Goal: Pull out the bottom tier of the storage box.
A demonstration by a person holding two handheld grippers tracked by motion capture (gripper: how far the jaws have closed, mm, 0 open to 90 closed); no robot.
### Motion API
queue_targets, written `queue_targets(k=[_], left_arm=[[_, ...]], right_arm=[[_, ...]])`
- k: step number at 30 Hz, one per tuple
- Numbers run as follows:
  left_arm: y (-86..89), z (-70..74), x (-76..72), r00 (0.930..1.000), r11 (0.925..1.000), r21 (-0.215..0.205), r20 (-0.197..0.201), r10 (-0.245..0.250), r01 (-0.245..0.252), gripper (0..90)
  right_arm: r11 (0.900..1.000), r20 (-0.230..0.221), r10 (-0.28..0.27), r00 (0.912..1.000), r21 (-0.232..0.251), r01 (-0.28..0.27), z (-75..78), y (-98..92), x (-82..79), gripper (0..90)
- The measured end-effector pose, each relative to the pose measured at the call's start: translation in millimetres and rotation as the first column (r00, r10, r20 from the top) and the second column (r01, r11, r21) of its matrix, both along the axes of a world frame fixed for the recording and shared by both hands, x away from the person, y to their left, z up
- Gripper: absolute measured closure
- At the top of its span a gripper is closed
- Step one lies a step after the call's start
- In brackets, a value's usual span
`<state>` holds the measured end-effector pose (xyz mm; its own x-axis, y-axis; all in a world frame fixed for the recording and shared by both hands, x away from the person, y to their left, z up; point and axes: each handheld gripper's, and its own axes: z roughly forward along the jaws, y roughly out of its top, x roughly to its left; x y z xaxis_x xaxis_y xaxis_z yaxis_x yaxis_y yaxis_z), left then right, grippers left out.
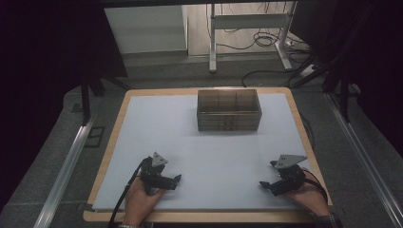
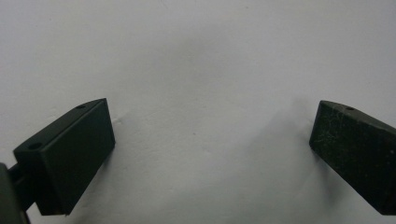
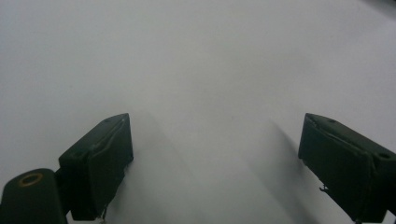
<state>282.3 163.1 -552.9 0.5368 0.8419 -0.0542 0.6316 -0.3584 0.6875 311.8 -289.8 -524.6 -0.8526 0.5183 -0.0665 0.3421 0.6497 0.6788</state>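
Left gripper [image 2: 212, 140] over bare white surface [image 2: 196, 56], jaws spread wide.

Two black jaws rise from the bottom corners of the left gripper view, one at the left edge, one at the right, well apart, with nothing between them. Each shows a flat inner pad [image 2: 81, 158] and small round holes on its top face. Soft grey shadows fall on the surface beside both jaws. The surface is plain, matte, with a few faint specks.

place: lab or office test room | signs: bare white work board [image 1: 209, 142] on a wooden table [image 1: 116, 121], height-adjustable desk frame [image 1: 249, 28], loose floor cables [image 1: 266, 40], grey carpet [image 1: 52, 161], metal rails [image 1: 66, 166]
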Motion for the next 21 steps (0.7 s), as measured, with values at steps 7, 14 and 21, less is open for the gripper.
queue_targets(k=[7, 14, 21], left_arm=[[0.1, 0.0, 0.0, 1.0000, 1.0000, 0.001, 0.000, -0.001, 0.001, 0.0], [0.3, 0.2, 0.0, 1.0000, 1.0000, 0.004, -0.001, -0.003, 0.003, 0.0], [0.3, 0.2, 0.0, 1.0000, 1.0000, 0.004, -0.002, -0.003, 0.003, 0.0]], right_arm=[[1.000, 0.018, 0.007, 0.9998, -0.023, -0.007, 5.4, 3.7, 3.2, 17.4], [0.999, 0.039, 0.021, 0.9990, -0.044, -0.019, 11.3, 8.5, 6.7, 19.5], [0.997, 0.071, 0.032, 0.9969, -0.070, -0.027, 16.5, 16.7, 12.5, 22.3]])
